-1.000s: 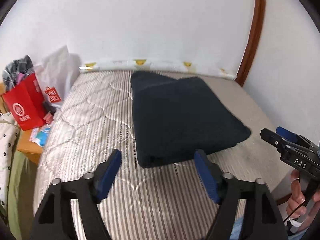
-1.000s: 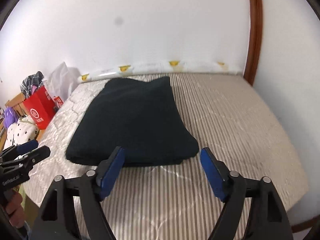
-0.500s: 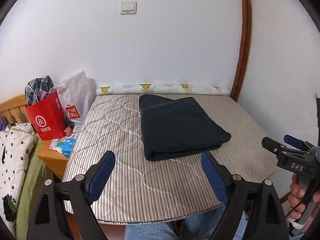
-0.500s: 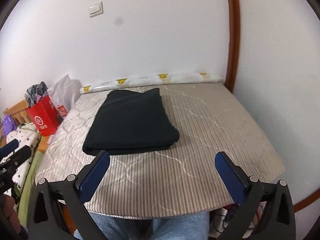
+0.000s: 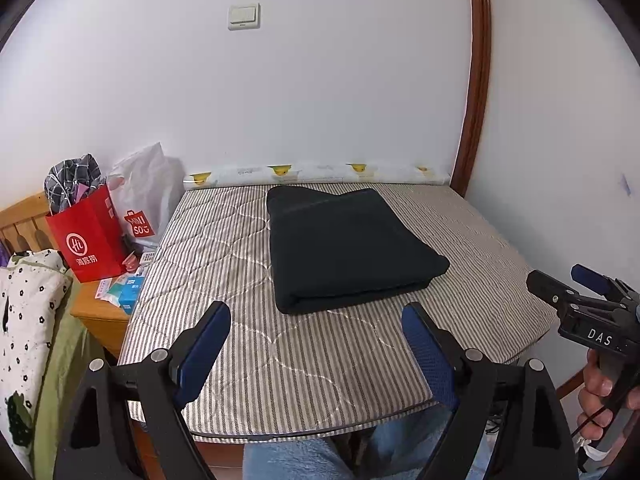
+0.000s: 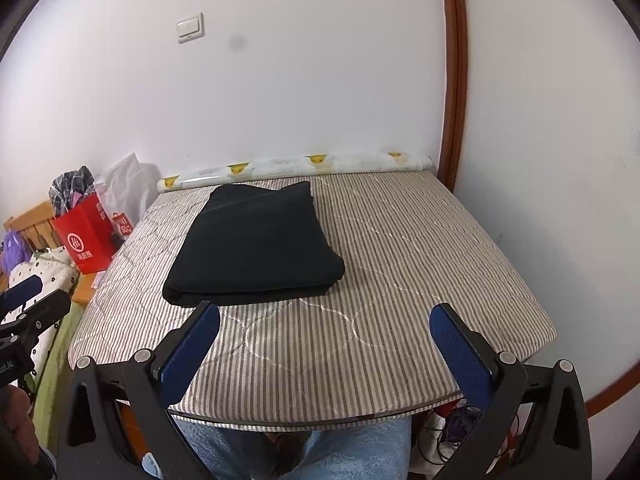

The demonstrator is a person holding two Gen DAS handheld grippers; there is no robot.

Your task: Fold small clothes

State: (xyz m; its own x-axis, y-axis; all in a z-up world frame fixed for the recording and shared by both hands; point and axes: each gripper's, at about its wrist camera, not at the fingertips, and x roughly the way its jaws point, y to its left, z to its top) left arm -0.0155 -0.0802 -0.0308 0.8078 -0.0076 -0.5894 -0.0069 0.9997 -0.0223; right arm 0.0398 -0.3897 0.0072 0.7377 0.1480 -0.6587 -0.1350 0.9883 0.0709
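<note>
Risk from here, mostly of undoing finished work. Folded dark navy cloth garment (image 5: 344, 244), a thick neat rectangle, lying flat on the grey-and-white striped quilted mattress pad (image 5: 304, 364), toward the far wall and left of centre in the right wrist view (image 6: 256, 240). Left gripper (image 5: 316, 344) held back over the near edge of the pad, blue-padded jaws spread wide, nothing between them. Right gripper (image 6: 326, 346) likewise back from the cloth, jaws wide apart and empty; also visible from the side at the right edge of the left view (image 5: 576, 300), gripped by a bare hand (image 5: 604, 400).

Judged as done or nearly so, with the fold looking complete and both tools well apart from it. Possible trouble:

- Any further nudge at the near folded edge, likely to drag the top layer and open the stack, since soft thick cloth slides on itself.
- A pinch catching only one layer, lifting it and leaving the rest behind.
- A jaw tip snagging the quilted pad instead of the garment, shifting the whole surface.
- Clutter at the left, a red paper shopping bag (image 5: 90, 236) and a white plastic bag (image 5: 146, 196), close to the pad's edge and liable to be knocked by a wide left swing.
</note>
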